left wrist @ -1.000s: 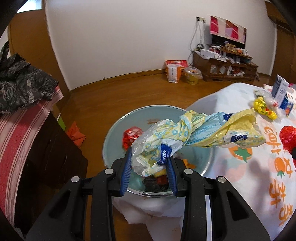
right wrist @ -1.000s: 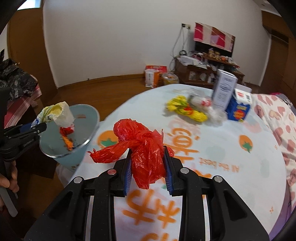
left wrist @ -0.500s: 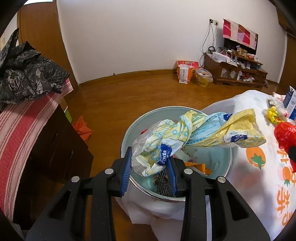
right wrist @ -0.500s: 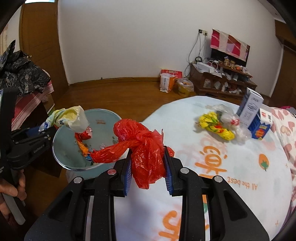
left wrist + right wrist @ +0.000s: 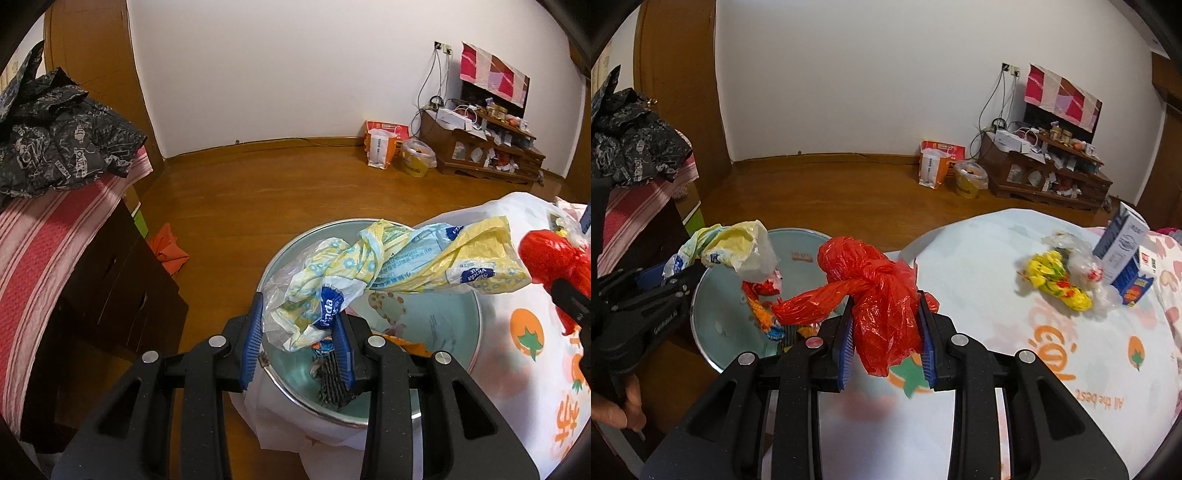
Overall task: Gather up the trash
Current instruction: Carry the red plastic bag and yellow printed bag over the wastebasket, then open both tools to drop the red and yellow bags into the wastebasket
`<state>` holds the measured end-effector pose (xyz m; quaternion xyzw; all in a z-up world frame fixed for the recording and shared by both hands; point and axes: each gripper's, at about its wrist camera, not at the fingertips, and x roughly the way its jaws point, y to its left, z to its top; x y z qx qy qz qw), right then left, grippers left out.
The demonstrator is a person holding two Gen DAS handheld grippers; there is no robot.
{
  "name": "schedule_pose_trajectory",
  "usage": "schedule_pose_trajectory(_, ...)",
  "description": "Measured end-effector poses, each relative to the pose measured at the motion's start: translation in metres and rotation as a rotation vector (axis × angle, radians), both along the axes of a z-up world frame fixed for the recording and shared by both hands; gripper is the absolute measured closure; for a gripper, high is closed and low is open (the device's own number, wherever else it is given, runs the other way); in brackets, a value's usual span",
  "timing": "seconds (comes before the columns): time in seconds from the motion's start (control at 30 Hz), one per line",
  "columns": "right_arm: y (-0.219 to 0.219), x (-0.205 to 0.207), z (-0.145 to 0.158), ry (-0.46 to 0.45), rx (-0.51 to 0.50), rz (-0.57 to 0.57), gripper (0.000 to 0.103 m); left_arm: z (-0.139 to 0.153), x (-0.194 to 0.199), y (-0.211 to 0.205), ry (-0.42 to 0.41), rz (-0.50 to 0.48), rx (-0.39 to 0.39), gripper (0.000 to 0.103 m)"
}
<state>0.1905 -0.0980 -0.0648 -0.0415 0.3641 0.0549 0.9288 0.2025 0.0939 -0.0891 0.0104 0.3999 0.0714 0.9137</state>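
Beside the round surface (image 5: 1015, 258) with its orange-print cloth stands the pale green bin (image 5: 461, 306), rim just below the edge, already holding several wrappers and scraps at the bottom.

Left tongs (image 5: 301, 332): clamped on one end of a twisted yellow-and-blue tissue wrapper (image 5: 406, 258); the rest of it stretches over the bin mouth. Not released.

Right tongs (image 5: 886, 332): clamped on a knotted red plastic bag (image 5: 871, 291), body between the pads, a tail pointing toward the bin. In the right wrist view it hangs near the surface edge, beside the bin, not clearly over the opening.

Remaining on the surface, far side: yellow wrapper (image 5: 1058, 284), clear crumpled plastic (image 5: 1082, 266) touching it, a tall white-and-blue carton (image 5: 1123, 240) and a small blue box (image 5: 1137, 286) just beside.

Progress, judged: roughly midway. Some trash binned, two pieces in hand awaiting drop, that cluster of four pieces uncollected. Whether the carton and box count as trash, cannot tell.
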Motion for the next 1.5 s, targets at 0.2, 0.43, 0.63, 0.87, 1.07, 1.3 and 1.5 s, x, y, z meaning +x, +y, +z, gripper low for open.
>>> schedule_pose_trajectory(0.2,0.011,0.025,-0.014,0.041,0.011,-0.004,0.073,-0.013,0.017,-0.007,0.037,0.01,-0.013,0.068)
schedule_pose_trajectory(0.43,0.025,0.047,-0.028,0.084,0.01,0.012,0.073,-0.031,0.029,-0.014,0.082,0.014,-0.004,0.068)
schedule_pose_trajectory(0.63,0.034,0.06,-0.046,0.14,0.01,0.029,0.073,-0.036,0.036,-0.013,0.094,0.028,0.011,0.068)
schedule_pose_trajectory(0.87,0.039,0.07,-0.058,0.188,0.036,0.061,0.059,-0.045,0.039,-0.013,0.123,0.045,0.018,0.063)
schedule_pose_trajectory(1.07,0.034,0.065,-0.049,0.179,0.063,0.065,0.05,-0.04,0.036,-0.008,0.112,0.077,0.021,0.039)
schedule_pose_trajectory(1.3,0.014,0.052,-0.025,0.126,0.112,0.033,0.027,-0.025,0.021,0.001,0.068,0.145,0.029,0.018)
schedule_pose_trajectory(1.5,-0.012,0.038,-0.008,0.063,0.098,-0.036,0.014,-0.013,0.008,-0.008,0.038,0.132,0.05,0.009)
